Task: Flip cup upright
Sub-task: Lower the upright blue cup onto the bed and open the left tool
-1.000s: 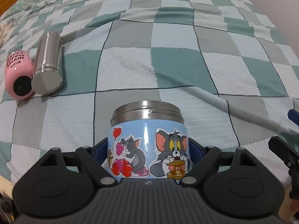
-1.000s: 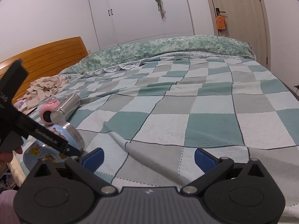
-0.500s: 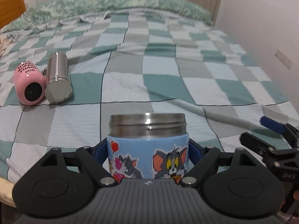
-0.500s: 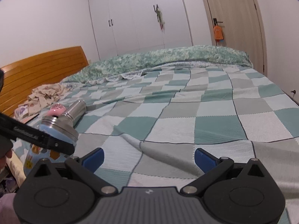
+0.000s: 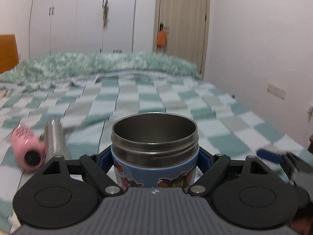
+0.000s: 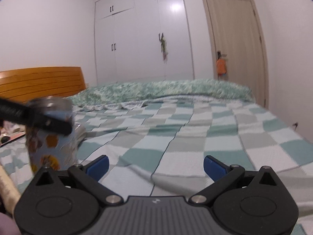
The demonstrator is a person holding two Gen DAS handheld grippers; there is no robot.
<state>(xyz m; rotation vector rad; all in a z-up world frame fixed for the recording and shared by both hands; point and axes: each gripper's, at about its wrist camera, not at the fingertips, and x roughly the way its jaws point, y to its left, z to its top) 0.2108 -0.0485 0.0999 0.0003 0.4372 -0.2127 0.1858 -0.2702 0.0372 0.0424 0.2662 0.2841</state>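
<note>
The cup is a steel mug with a blue cartoon-sticker sleeve. My left gripper is shut on the cup, one blue pad on each side of its body. The cup's open steel mouth points up and away, so I see into it. In the right wrist view the cup stands upright at the left, with a black finger of the left gripper across it. My right gripper is open and empty above the checked bedspread. It shows blurred at the right edge of the left wrist view.
A steel flask and a pink bottle lie side by side on the bed at the left. A green patterned quilt lies at the far end. A wooden headboard, white wardrobes and a door stand behind.
My left gripper has tilted upward with the cup; the view swung from the bedspread to the room, and the cup's mouth now shows open. The right gripper also pitched up.
</note>
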